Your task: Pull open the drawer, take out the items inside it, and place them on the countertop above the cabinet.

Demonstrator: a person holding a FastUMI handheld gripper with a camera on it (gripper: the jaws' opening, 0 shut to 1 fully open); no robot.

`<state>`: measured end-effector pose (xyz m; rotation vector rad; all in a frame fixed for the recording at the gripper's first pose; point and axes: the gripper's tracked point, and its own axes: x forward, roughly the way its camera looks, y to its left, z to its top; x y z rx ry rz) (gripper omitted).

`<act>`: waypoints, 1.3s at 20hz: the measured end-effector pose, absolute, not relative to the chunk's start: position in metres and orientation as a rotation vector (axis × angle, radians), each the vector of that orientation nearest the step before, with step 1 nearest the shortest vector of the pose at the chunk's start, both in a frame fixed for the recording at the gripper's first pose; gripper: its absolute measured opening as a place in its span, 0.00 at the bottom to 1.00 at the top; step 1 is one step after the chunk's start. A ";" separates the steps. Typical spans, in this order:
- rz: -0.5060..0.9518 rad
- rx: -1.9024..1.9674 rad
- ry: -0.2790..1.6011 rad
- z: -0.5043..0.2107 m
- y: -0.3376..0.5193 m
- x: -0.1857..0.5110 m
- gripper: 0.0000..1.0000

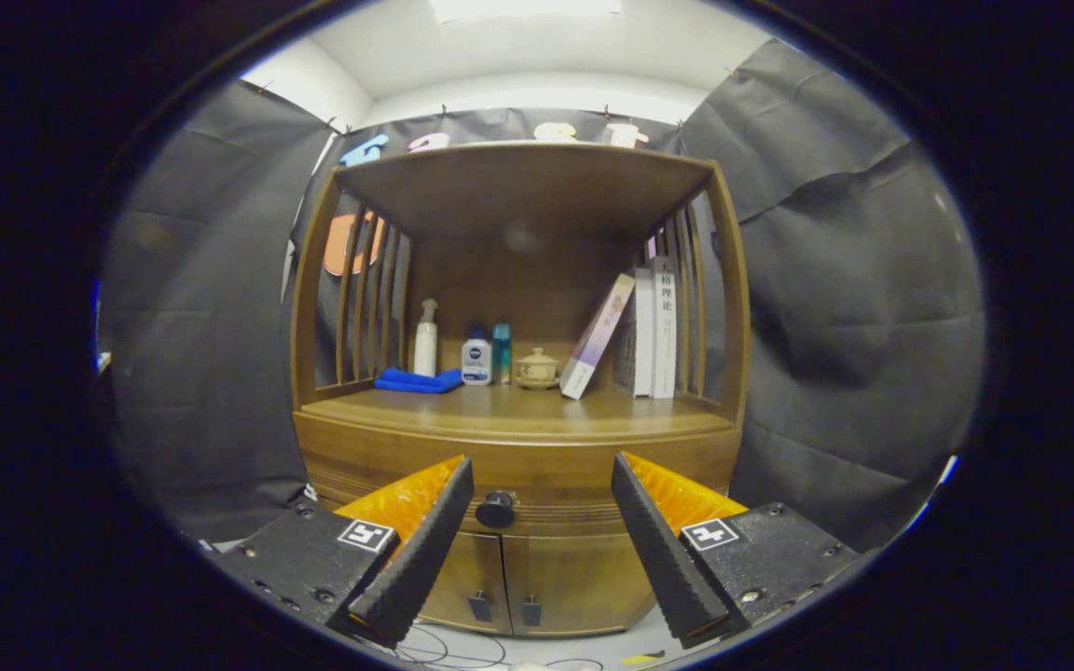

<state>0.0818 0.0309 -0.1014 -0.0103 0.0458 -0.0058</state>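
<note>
My gripper (542,489): fingers spread wide, clasping nothing, pointed at a wooden cabinet (518,447). The drawer (537,494) sits shut just under the cabinet's countertop (518,410), its dark round knob (496,510) in the gap between my fingers, nearer the left one, with two small closed doors (528,582) below it. On the countertop, left to right along the back: blue cloth (420,380), white pump bottle (425,340), small white bottle (476,361), teal bottle (501,353), lidded ceramic pot (537,369), one leaning book (598,335), upright books (654,326).
</note>
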 end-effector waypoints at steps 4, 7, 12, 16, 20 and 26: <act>-0.007 -0.032 0.075 -0.141 0.041 0.119 0.97; -0.003 -0.039 0.116 -0.166 0.046 0.151 0.98; 0.000 -0.029 0.176 -0.199 0.053 0.187 0.97; 0.007 -0.032 0.215 -0.212 0.057 0.202 0.87; 0.014 -0.007 0.194 -0.211 0.062 0.207 0.59; -0.048 0.012 0.207 -0.213 0.060 0.207 0.46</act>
